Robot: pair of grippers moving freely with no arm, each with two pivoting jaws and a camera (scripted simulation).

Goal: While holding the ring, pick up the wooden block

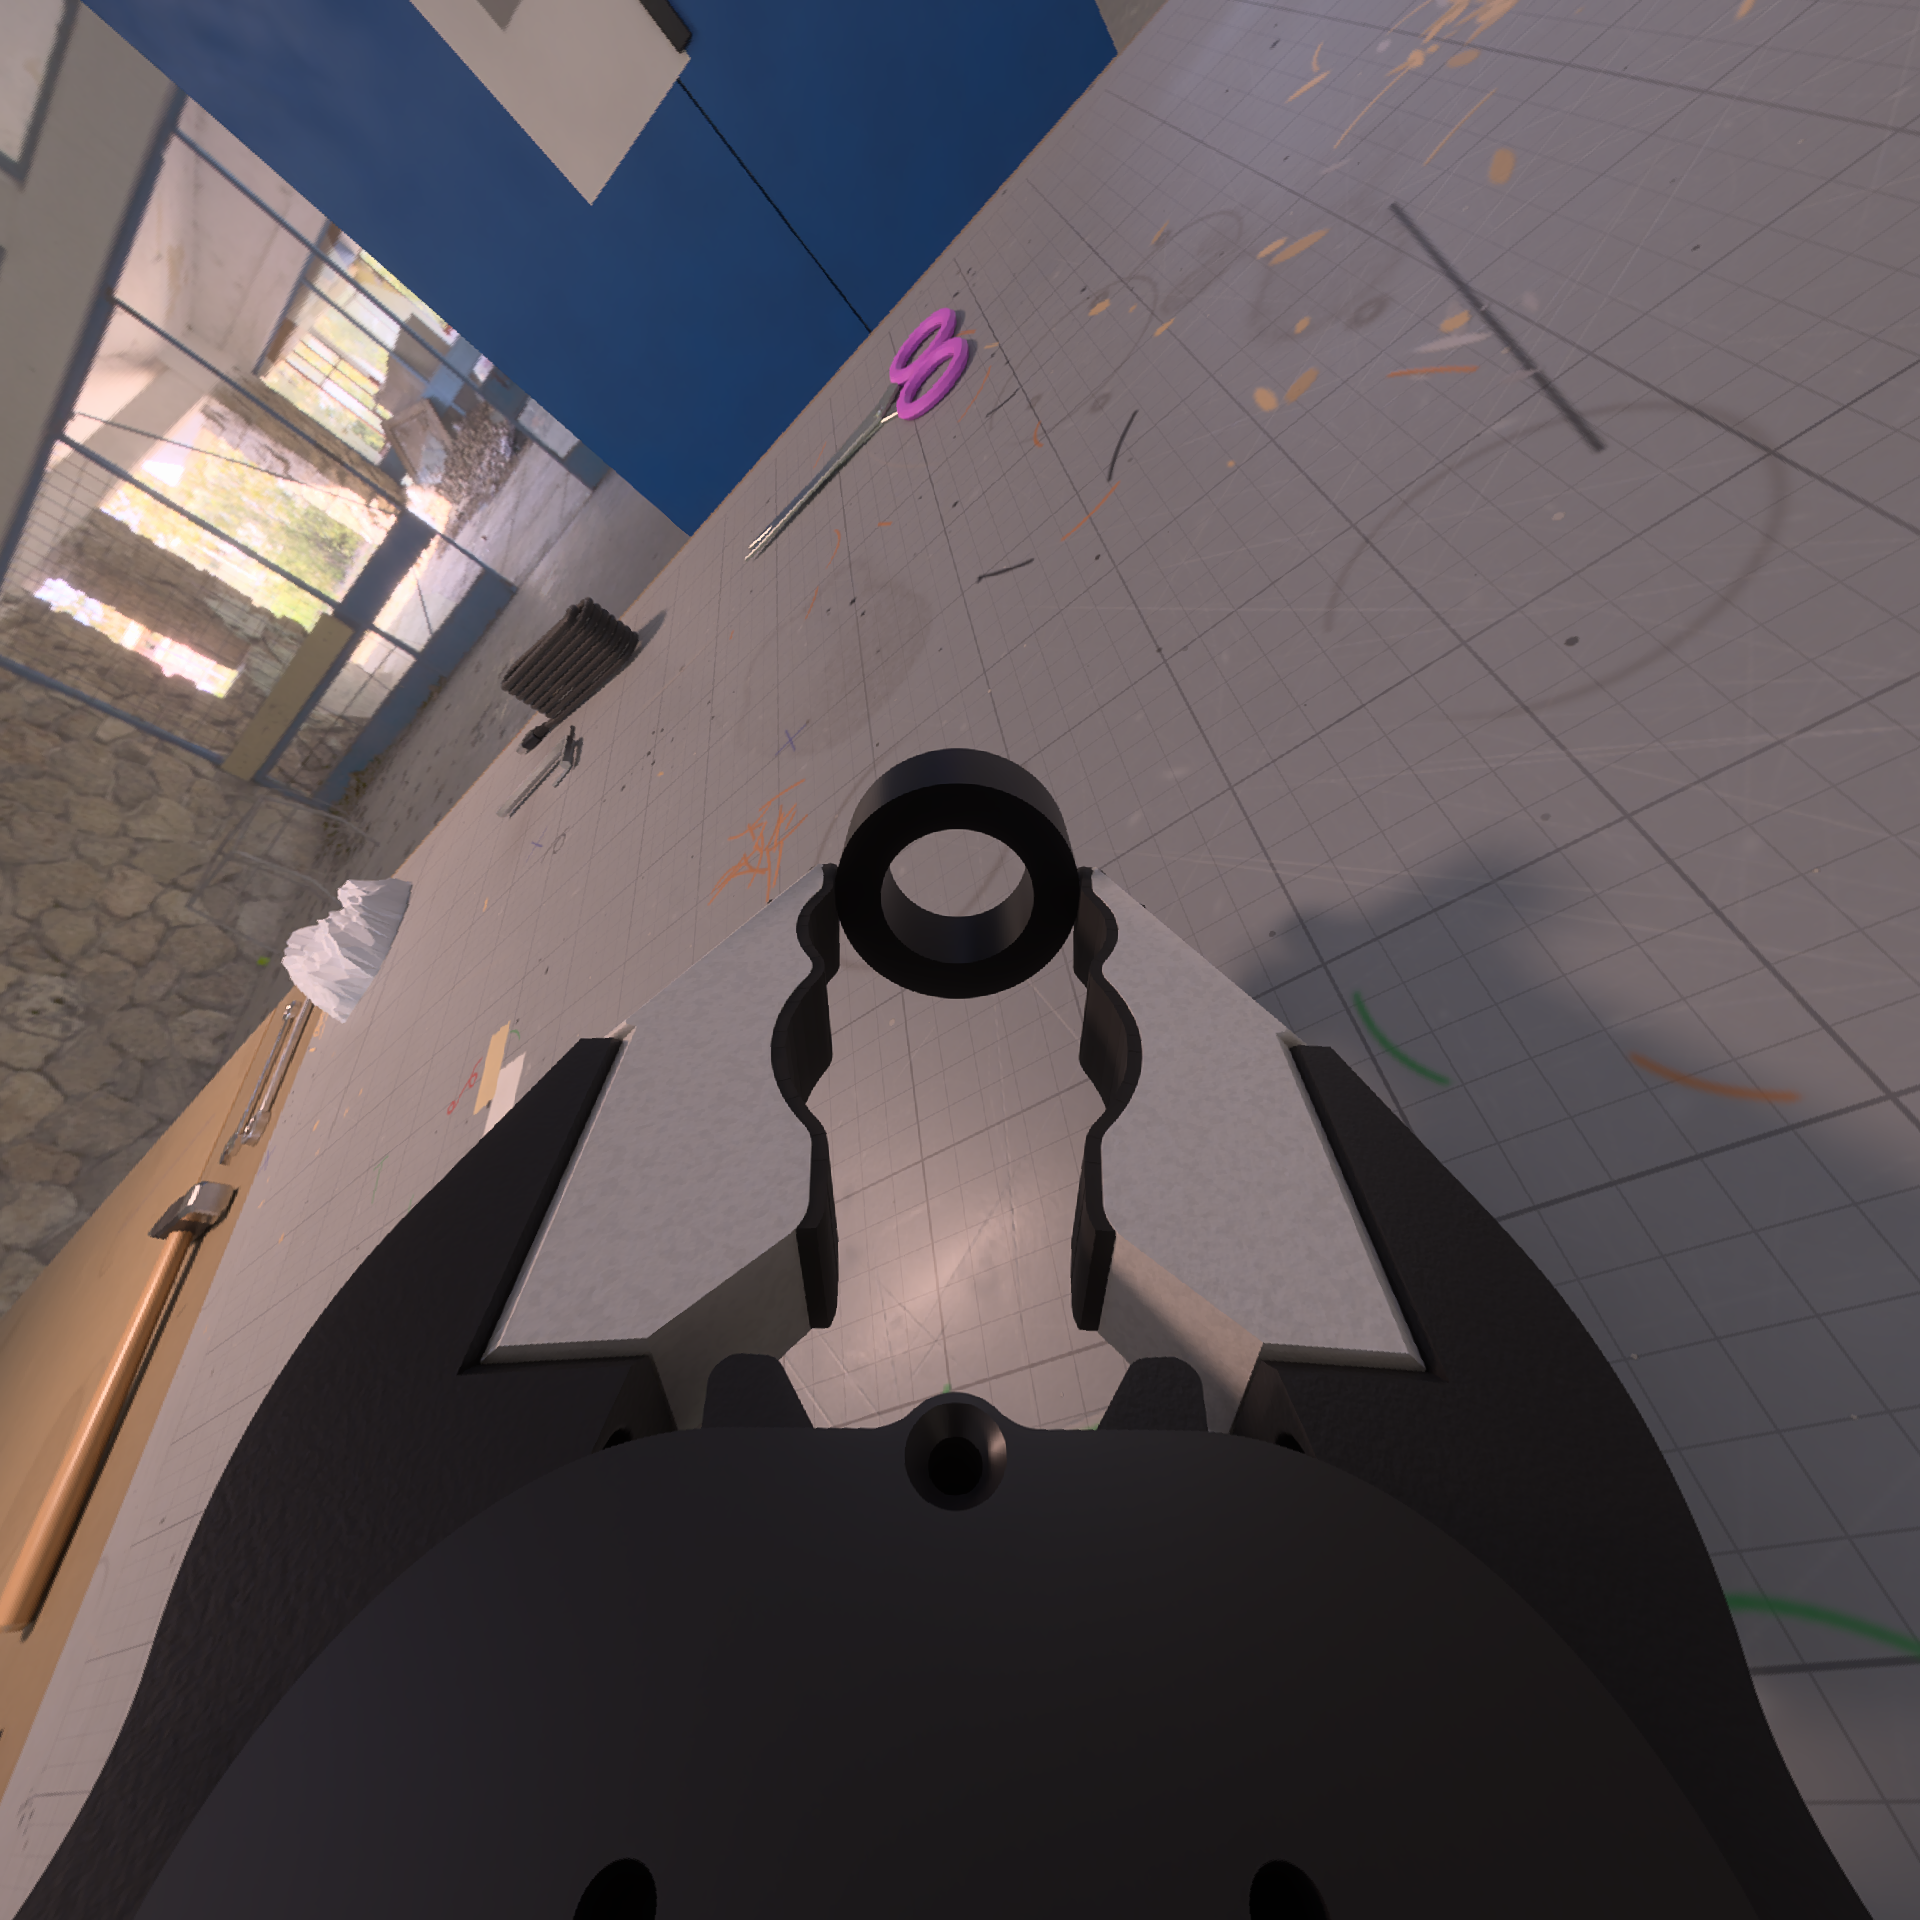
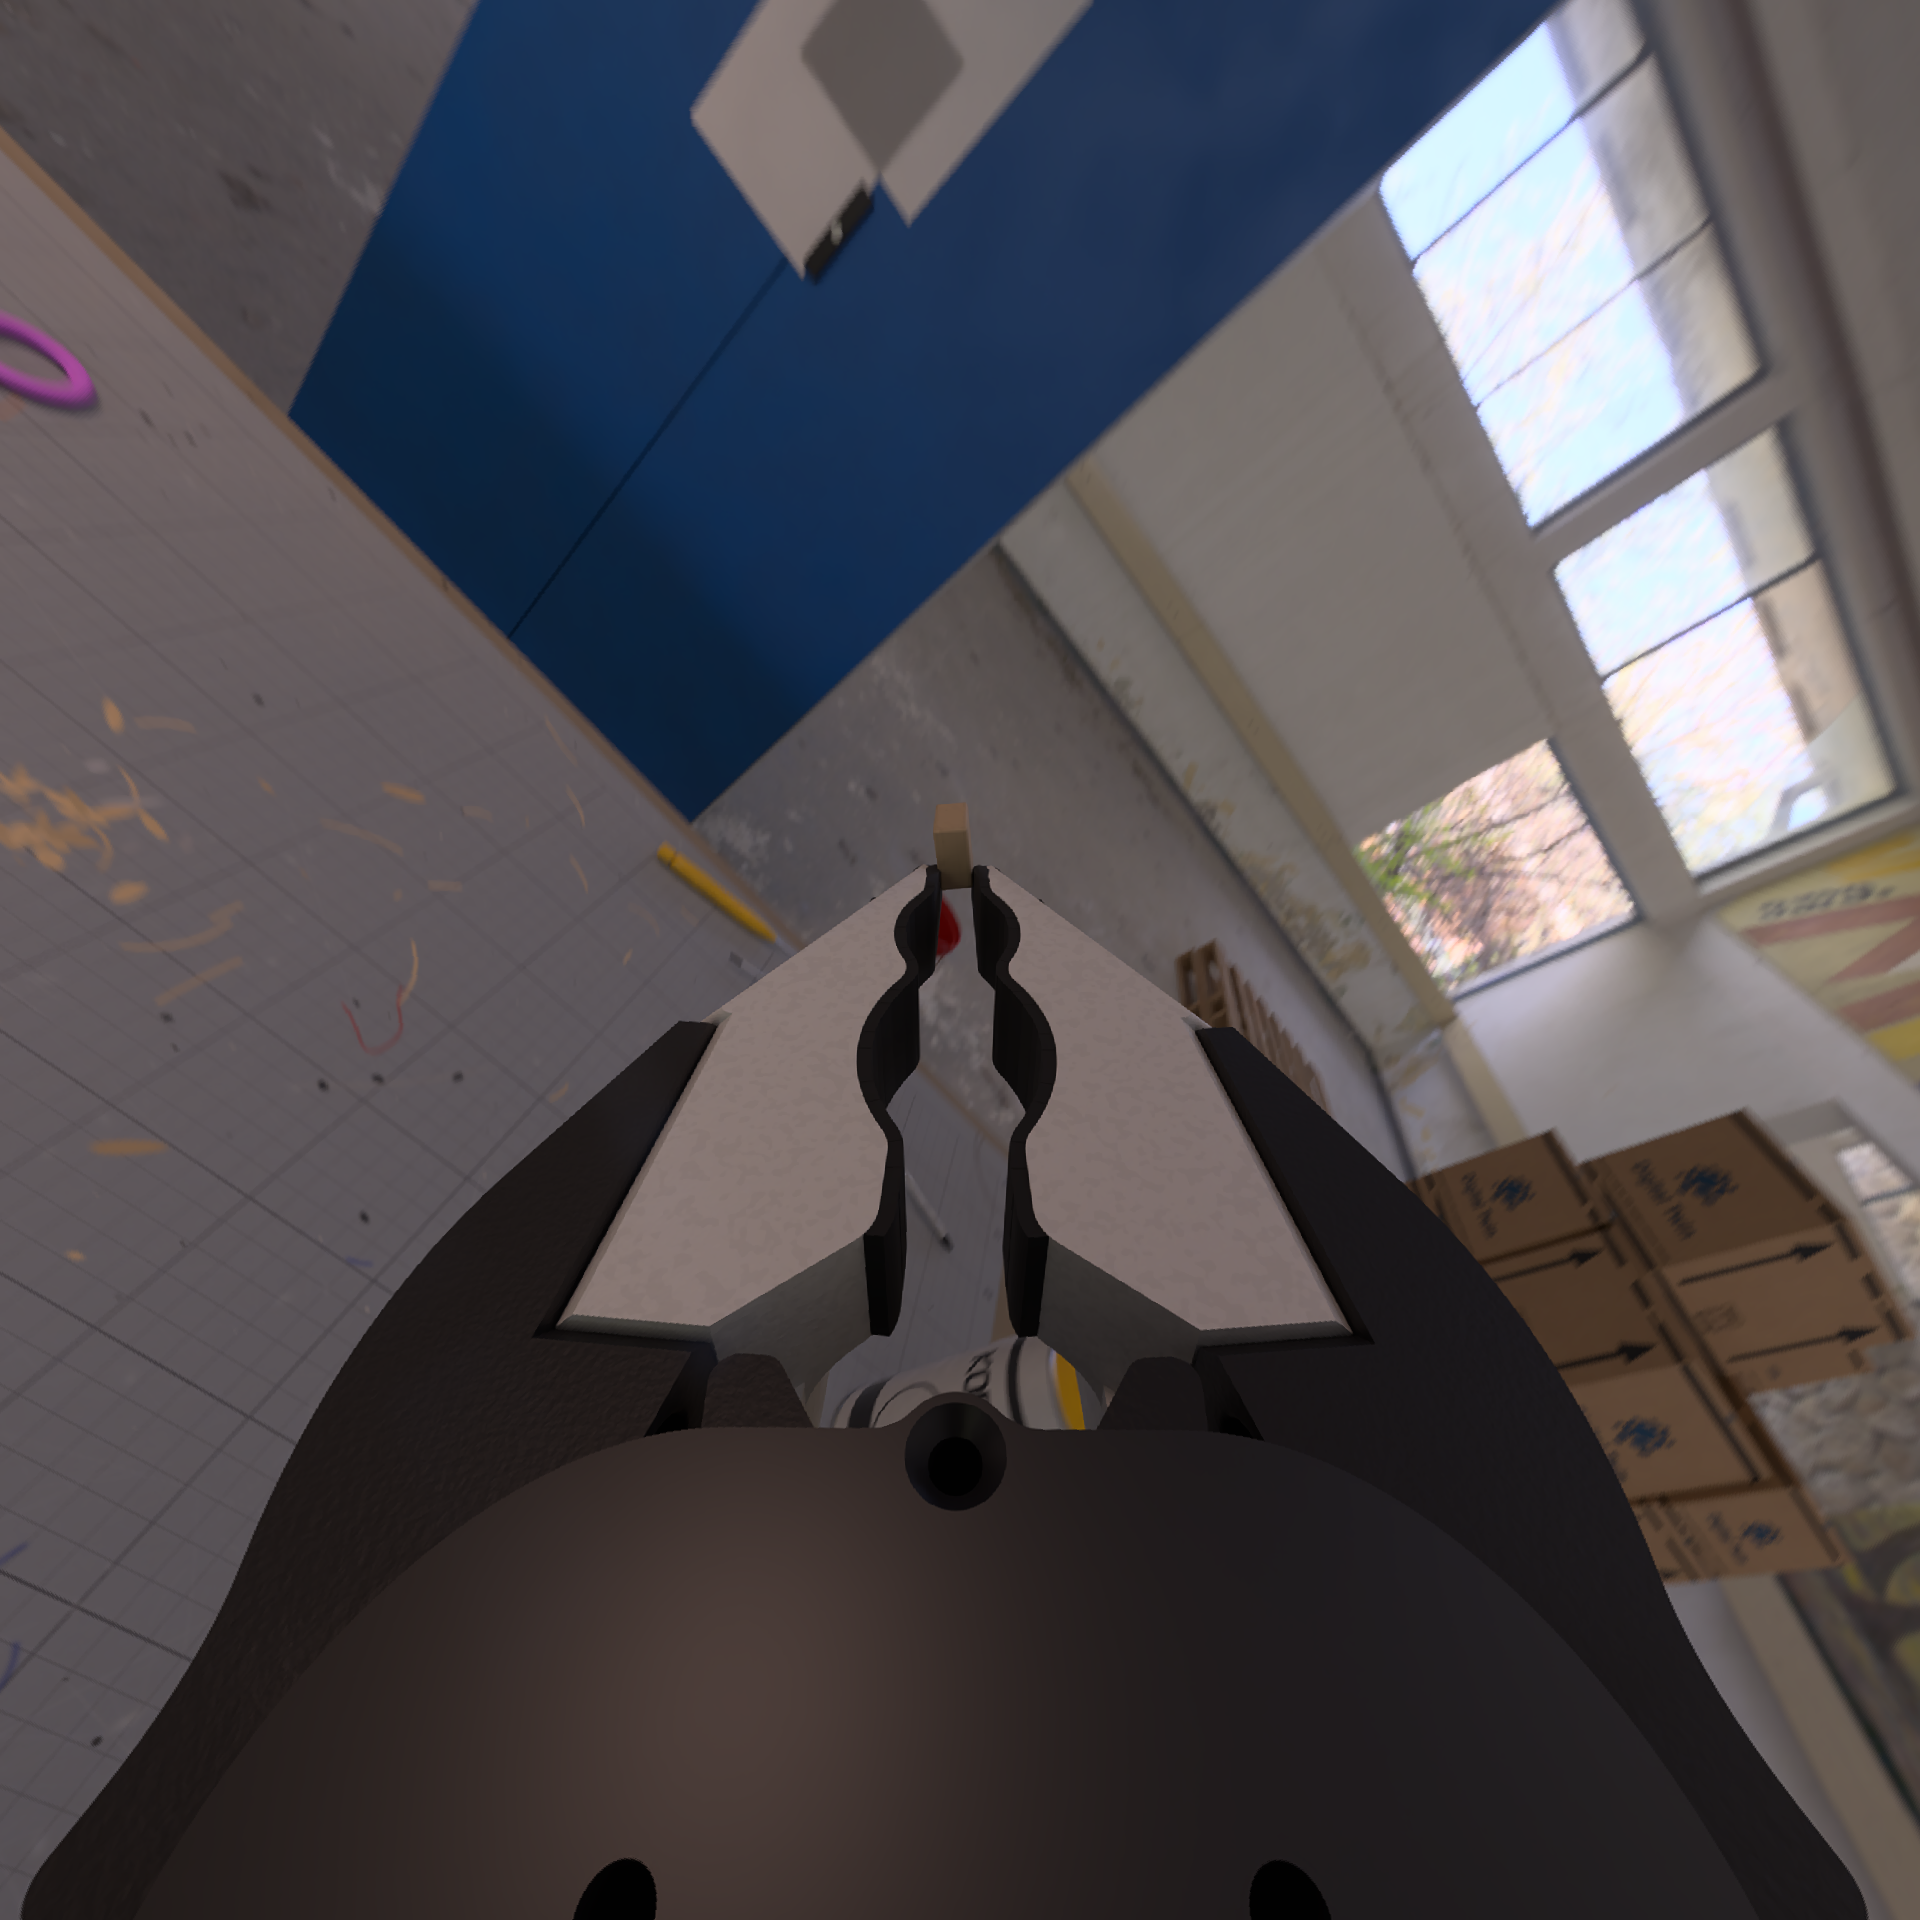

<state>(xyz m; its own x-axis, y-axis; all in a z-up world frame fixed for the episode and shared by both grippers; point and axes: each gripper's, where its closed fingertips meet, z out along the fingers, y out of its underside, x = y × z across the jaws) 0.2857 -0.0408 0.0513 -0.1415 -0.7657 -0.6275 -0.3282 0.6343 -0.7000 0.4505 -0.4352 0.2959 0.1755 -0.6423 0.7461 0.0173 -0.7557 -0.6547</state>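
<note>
The left tool (image 1: 956, 904) grips a thick black ring (image 1: 956, 878). The right tool (image 2: 956, 883) pinches a small pale wooden block (image 2: 952, 840) by its tips. Such a shallow hold could let the block slip.

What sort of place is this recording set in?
Probably a craft or workshop bench in a storage-like room. The table is covered by a gridded cutting mat with paint marks; purple-handled scissors and a hammer lie on it, and stacked cardboard boxes stand beyond.
</note>
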